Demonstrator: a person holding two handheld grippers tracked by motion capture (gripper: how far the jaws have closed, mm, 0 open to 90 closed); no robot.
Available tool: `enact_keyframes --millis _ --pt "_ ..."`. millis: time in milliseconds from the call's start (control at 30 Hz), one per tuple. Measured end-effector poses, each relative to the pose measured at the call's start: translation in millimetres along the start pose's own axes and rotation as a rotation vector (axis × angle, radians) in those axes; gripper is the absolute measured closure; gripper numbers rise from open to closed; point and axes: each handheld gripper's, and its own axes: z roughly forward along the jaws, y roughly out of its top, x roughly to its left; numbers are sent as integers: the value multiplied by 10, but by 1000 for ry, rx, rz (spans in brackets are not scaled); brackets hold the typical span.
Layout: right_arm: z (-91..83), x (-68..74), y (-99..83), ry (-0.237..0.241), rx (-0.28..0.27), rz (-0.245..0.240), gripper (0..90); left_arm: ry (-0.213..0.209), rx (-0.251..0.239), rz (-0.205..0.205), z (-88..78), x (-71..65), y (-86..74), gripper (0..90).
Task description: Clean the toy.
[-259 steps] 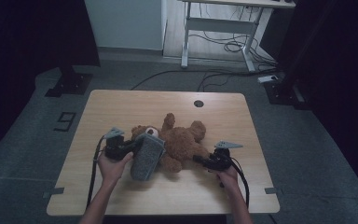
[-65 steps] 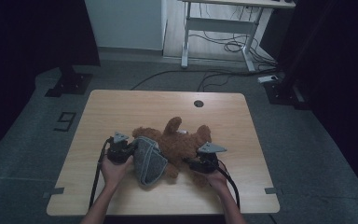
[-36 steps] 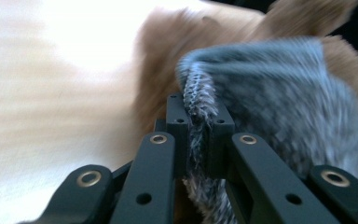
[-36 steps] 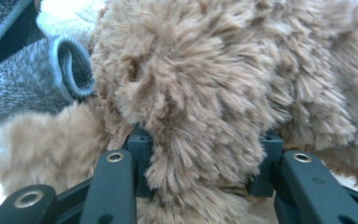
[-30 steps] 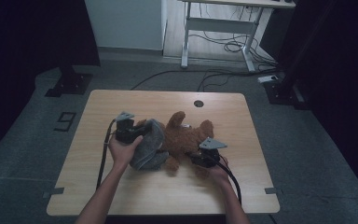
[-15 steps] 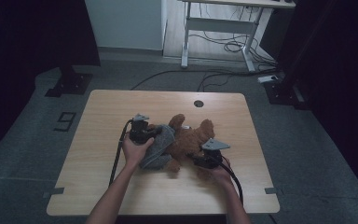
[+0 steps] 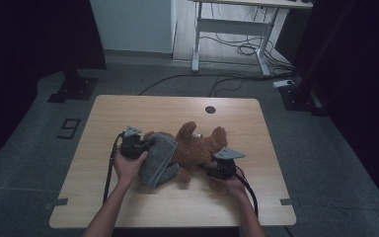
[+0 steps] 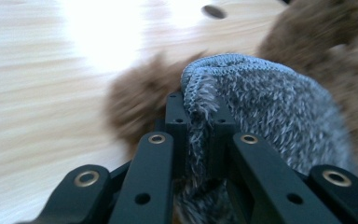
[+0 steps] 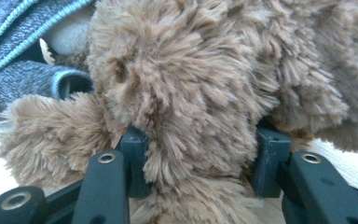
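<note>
Left gripper [image 7: 137, 146] swung back left, fingers pinching grey knit garment [image 7: 156, 159]; right gripper [image 7: 212, 172] clamps teddy bear [image 7: 195, 148], fingers just widened. Pull the knit evenly over the bear.

A shaggy brown teddy bear [image 7: 197, 148] wears a fuzzy heather-grey knitted garment [image 7: 157, 159] with a pale blue edge, on a light wood-grain table [image 7: 177, 106], between black grippers.

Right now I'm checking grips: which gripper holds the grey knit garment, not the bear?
The left gripper, clamped on the grey knit garment; the right gripper grips the bear's brown fur.
</note>
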Motion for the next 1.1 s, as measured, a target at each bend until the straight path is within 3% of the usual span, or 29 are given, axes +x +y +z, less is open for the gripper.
enact_keyframes --millis 100,167,200,267,400,500,600,700,767,833,933,967,1100 --pt "0 -4 -2 4 0 7 510 -3 15 -61 -38 132 -75 823" --pt "-1 -9 -5 6 -1 10 511 -12 -14 -55 -108 112 -75 824" --pt "-1 -13 -7 7 -1 11 511 -23 -57 -25 -182 28 -42 825" --pt "1 -18 -10 10 -5 18 511 -53 -96 22 -269 -151 49 826" --pt "-1 -13 -10 6 -3 17 511 -150 -120 129 -306 -680 290 825" --pt "-6 -5 -12 6 0 17 511 -230 -109 169 -174 -1044 420 825" --pt "-11 -11 -15 10 0 19 511 -289 -79 179 53 -1329 493 824" --pt "-13 -16 -17 14 0 21 511 -311 -34 185 320 -1524 492 823" --pt "-16 -21 -20 17 -1 24 511 -304 7 181 502 -1564 445 822" --pt "-18 -22 -22 17 -1 25 511 -271 37 185 634 -1545 380 822" --pt "-12 -11 -25 17 8 22 509 -308 39 109 699 -1396 306 825" --pt "-10 -10 -25 18 7 22 509 -302 35 109 678 -1374 304 825" --pt "-10 -14 -25 20 5 32 509 -190 26 200 530 -1295 310 825"
